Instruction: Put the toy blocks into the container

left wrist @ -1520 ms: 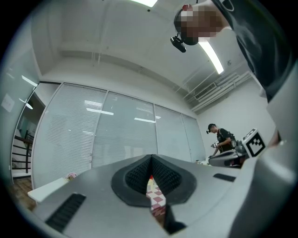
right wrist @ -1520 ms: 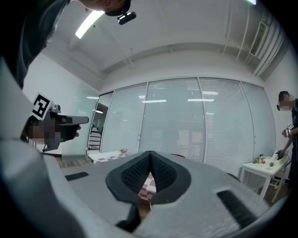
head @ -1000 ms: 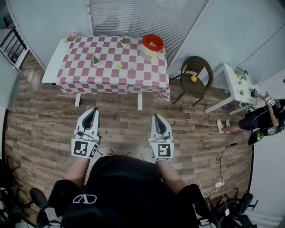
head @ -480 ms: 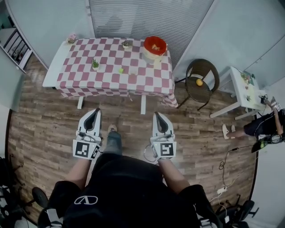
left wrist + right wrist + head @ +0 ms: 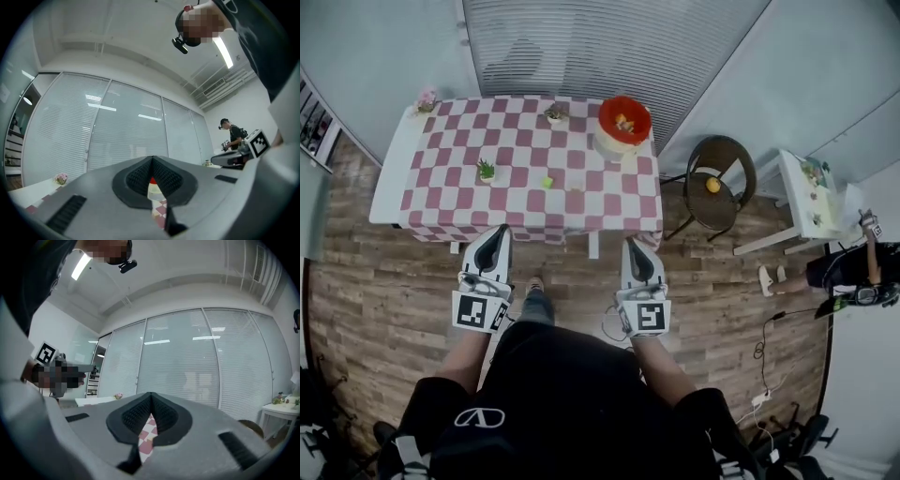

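A red container [image 5: 624, 122] on a cream base stands at the far right of the table with the pink checked cloth [image 5: 441, 187]; something orange lies in it. One small yellow-green toy block [image 5: 547, 182] lies mid-table. My left gripper [image 5: 495, 234] and right gripper [image 5: 636, 246] are held side by side over the wooden floor, just short of the table's near edge. Both point at the table and are shut with nothing between them. In the left gripper view the jaws [image 5: 152, 161] meet, and the container [image 5: 153, 190] shows below them. The right gripper's jaws [image 5: 151, 397] also meet over the checked cloth.
Small potted plants [image 5: 486, 171] [image 5: 554, 114] and a pink flower pot [image 5: 425, 97] stand on the table. A round dark chair [image 5: 727, 155] holding an orange ball [image 5: 712, 185] is to the right, then a white side table [image 5: 811, 192]. Another person [image 5: 853, 272] is at far right. Cables [image 5: 764, 347] trail on the floor.
The table has come nearer, its front edge now just ahead of the gripper tips. Both grippers moved forward together and stayed shut.
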A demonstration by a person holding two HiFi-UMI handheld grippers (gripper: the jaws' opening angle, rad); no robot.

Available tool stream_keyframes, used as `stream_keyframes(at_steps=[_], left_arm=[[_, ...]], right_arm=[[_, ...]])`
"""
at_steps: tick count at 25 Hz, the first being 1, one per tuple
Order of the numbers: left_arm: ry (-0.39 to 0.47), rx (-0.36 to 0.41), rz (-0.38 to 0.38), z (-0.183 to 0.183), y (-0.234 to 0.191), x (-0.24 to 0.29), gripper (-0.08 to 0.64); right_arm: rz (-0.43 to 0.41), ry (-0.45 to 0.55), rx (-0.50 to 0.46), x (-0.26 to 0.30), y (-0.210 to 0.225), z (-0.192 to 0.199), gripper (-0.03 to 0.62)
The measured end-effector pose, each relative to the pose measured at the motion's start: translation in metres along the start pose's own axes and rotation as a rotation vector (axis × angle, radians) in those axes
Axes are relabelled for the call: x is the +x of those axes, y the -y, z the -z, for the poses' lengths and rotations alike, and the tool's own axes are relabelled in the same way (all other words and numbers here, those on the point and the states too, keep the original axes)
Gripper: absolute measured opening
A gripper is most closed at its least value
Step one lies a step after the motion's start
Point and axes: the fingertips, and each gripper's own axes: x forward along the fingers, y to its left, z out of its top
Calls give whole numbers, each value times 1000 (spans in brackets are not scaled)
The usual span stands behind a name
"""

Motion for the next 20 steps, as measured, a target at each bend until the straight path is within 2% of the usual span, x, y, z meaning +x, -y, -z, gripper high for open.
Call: stream_keyframes(at_steps=[5, 10, 14, 20], left_arm=[[-1, -17, 41, 11, -53, 65, 6], [-1, -33, 92, 24, -87, 117, 6], [-17, -35, 108, 36, -102, 140, 6], [-68, -35, 99, 56, -105, 154, 6]], right_arm=[[36, -10, -14, 75, 9, -5, 3], [82, -23, -27, 132, 20, -3, 3], [84, -24, -34, 160, 24, 0, 3], [39, -27, -25, 186, 32, 4, 3]])
